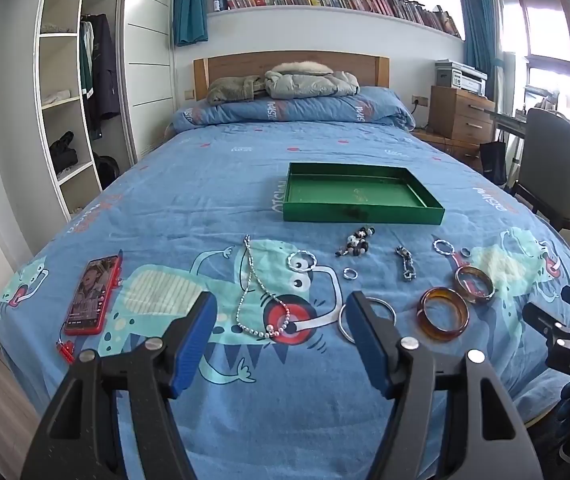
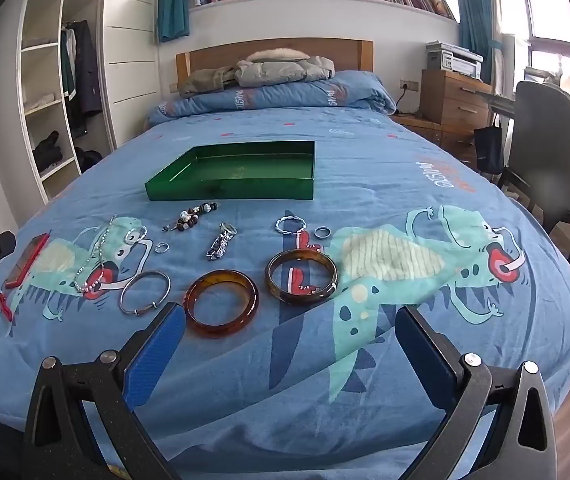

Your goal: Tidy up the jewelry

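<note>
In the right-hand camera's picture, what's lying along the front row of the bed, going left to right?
Red phone → pearl necklace → thin silver bangle → amber bangle → darker brown bangle.

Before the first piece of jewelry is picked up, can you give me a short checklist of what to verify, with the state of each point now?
1. Left tool open and holding nothing: ok.
2. Right tool open and holding nothing: ok.
3. Green tray has free room inside: ok, nothing lies in it.
4. Amber bangle near the right tool lies flat and apart from the darker bangle: ok.
5. Pearl necklace free of knots: cannot tell, it lies in loose loops.
6. Red phone clear of the jewelry: ok, it lies apart, left of the necklace.
</note>
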A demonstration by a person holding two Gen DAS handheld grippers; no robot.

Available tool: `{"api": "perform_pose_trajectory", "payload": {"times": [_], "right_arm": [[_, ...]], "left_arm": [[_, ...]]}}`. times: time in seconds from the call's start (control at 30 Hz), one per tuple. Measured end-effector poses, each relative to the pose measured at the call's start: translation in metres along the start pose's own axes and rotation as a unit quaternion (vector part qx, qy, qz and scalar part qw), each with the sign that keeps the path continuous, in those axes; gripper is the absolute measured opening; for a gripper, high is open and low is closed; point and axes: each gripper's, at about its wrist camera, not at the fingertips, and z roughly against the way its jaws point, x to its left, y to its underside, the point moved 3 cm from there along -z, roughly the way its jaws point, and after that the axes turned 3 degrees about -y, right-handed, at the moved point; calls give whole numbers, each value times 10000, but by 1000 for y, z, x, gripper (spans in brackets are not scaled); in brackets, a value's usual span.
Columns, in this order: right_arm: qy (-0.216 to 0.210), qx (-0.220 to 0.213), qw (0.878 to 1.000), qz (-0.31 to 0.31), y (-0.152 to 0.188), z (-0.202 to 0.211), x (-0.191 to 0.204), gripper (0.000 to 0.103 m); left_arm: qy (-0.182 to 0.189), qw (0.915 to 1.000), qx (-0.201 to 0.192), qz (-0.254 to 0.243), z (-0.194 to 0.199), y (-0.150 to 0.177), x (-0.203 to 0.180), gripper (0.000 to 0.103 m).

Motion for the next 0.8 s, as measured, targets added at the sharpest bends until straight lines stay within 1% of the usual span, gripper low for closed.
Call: {"api": "perform_pose_trajectory", "payload": {"times": [0.2,0.47,0.67,0.8], "right_arm": [[-28,-46,10000,-53,0,-1,0,103],[2,-90,9998,-168,0,-1,-5,103],[-55,-80,9998,-161,1,-2,-3,103],[-88,-190,9996,-172,1,-1,-1,103]], "left_arm": [[9,9999,121,-17,-5,4,-2,65],[-1,9998,178,40,-7,6,-1,65],[23,9998,212,32,-9,6,-2,65],[46,9997,254,39,-10,6,-4,65]]}}
